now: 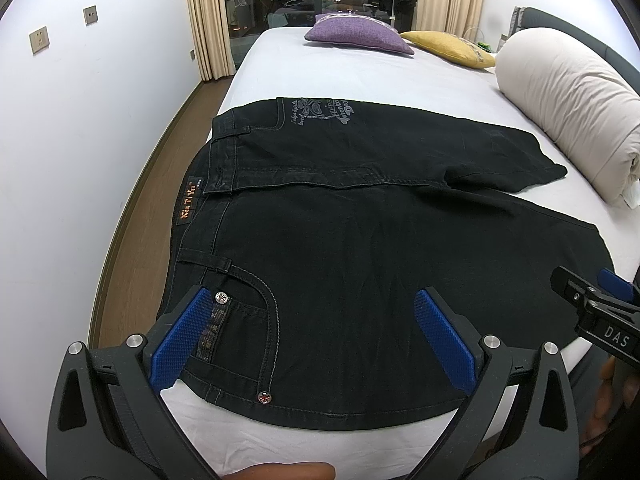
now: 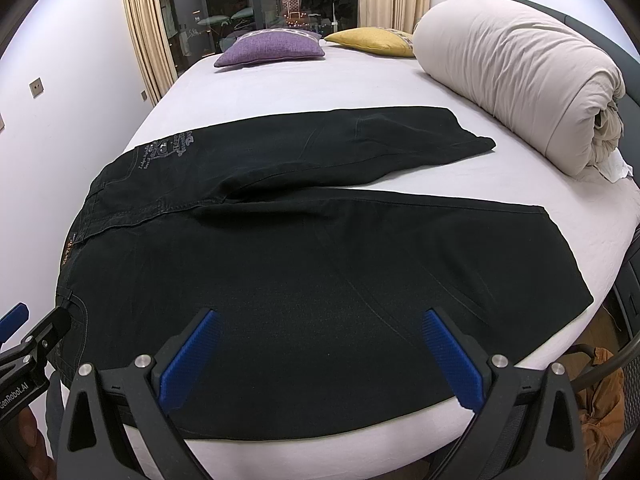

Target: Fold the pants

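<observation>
The left gripper [image 1: 316, 332] and right gripper [image 2: 320, 356] are hovering wide open, empty, over limp, heavy black pants [image 1: 360, 240]; near edge looks graspable.

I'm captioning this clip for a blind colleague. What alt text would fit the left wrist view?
Black pants lie spread flat on a white bed, waistband to the left and both legs running right. The open left claw hovers over the near front pocket, and the right claw shows at the right edge. A purple cushion, a yellow cushion and a rolled cream duvet lie beyond.
</observation>
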Tool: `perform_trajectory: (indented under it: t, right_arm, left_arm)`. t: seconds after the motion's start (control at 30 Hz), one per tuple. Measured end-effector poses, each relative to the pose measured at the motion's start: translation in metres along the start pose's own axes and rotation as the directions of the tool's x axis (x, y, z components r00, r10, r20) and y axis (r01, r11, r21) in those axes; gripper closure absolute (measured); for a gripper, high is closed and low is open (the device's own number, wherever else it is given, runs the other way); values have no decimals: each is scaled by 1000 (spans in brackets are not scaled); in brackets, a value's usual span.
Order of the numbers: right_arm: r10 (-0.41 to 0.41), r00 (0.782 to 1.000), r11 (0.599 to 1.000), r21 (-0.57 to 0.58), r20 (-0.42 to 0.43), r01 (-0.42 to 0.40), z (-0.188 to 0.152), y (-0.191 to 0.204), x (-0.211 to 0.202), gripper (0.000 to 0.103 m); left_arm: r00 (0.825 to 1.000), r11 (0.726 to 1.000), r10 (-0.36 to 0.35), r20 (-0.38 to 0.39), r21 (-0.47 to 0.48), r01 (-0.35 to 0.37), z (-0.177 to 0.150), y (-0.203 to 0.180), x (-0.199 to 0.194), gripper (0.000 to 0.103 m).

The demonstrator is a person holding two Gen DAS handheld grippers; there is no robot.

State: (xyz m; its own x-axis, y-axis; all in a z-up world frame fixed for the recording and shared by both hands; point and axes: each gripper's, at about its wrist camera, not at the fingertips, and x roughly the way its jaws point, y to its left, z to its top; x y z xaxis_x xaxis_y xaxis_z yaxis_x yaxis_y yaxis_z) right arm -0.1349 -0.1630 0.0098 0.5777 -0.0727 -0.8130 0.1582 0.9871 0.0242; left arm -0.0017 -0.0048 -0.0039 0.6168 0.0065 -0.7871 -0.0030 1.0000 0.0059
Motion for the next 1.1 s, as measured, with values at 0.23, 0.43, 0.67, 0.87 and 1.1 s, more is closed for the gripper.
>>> perform_trajectory:
  t: [0.23, 0.43, 0.67, 0.87, 1.1]
  right_arm:
    - [0, 1000, 1000, 1, 0, 0, 0, 0, 0, 0]
    - [0, 1000, 1000, 0, 0, 0, 0, 0, 0, 0]
    - [6, 1000, 1000, -9, 2, -6, 0, 2, 2, 0]
    - [63, 998, 997, -43, 24, -62, 11, -7, 8, 0]
    - [143, 990, 985, -97, 15, -141, 44, -22, 31, 0]
  left_arm:
    - [1000, 1000, -1, 0, -1, 1, 0, 0, -1, 0]
    - [1000, 1000, -3, 1, -1, 3, 0, -1, -1, 0]
    - [1000, 1000, 3, 16, 25, -4, -2, -7, 0, 0]
    - [996, 995, -87, -4, 40, 87, 22, 3, 14, 0]
    - [955, 955, -276, -111, 78, 285, 79, 17, 70, 0]
